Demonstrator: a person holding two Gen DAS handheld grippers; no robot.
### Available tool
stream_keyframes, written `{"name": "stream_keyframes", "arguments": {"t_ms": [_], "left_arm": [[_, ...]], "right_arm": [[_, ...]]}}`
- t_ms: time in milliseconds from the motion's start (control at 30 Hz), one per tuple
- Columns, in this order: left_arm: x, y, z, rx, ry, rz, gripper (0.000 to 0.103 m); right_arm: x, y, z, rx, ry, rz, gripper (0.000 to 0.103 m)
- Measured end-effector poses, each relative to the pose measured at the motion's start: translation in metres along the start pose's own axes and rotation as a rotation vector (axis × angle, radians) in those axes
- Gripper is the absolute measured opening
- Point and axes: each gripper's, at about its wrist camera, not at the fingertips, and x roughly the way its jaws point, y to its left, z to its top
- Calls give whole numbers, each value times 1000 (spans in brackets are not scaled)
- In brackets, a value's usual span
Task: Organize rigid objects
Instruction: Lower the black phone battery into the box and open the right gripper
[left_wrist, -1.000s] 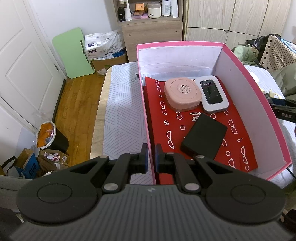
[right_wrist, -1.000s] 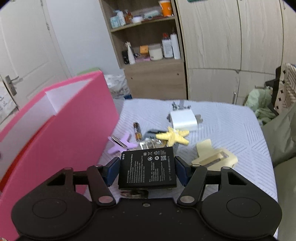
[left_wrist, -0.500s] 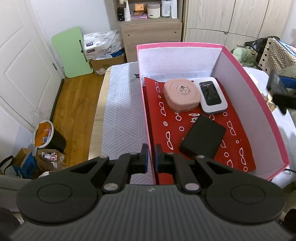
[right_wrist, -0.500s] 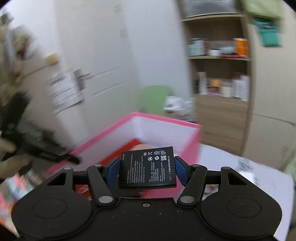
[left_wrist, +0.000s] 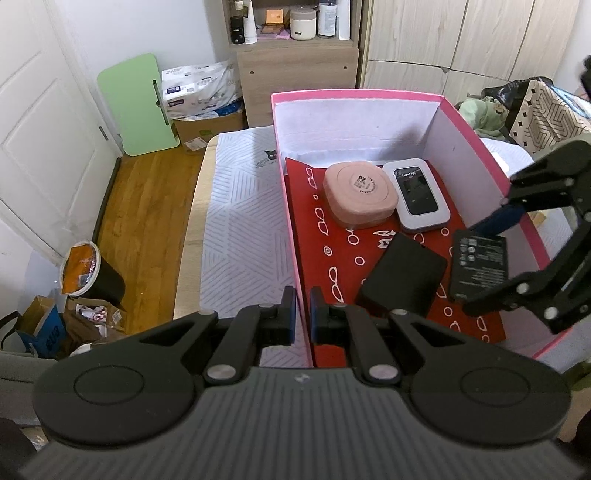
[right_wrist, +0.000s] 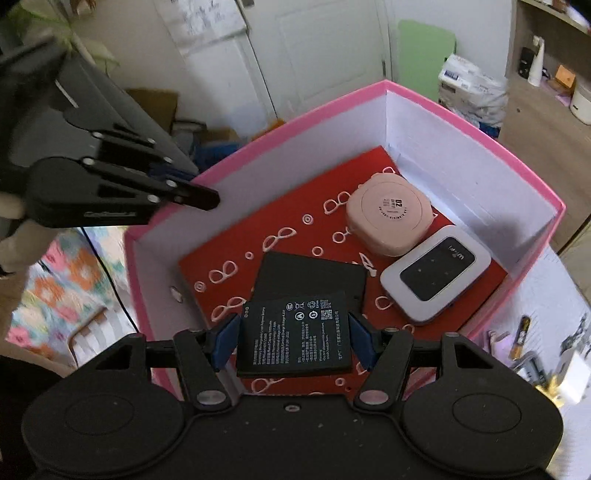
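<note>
The flat black battery (right_wrist: 293, 334) hangs over the pink box (left_wrist: 476, 125), gripped by the right tool (right_wrist: 293, 338) above a black case (left_wrist: 402, 277). The left tool (left_wrist: 303, 314) pinches the box's near wall.

I see a bench (left_wrist: 192, 236) under a white patterned cloth (left_wrist: 243, 229); the pink box (left_wrist: 354, 96) sits on that cloth, with small loose items (right_wrist: 524, 332) lying right of it
</note>
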Motion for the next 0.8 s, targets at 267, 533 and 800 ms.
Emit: {"name": "stream_keyframes", "arguments": {"t_ms": [267, 533, 800], "left_arm": [[-2, 4, -2, 0, -12, -20, 7], [-1, 10, -3, -11, -26, -54, 7], [-3, 16, -6, -26, -50, -90, 7]], "right_arm": [[19, 20, 3, -144, 134, -45, 68], [34, 16, 14, 2, 239, -28, 68], [55, -15, 33, 187, 334, -19, 68]]}}
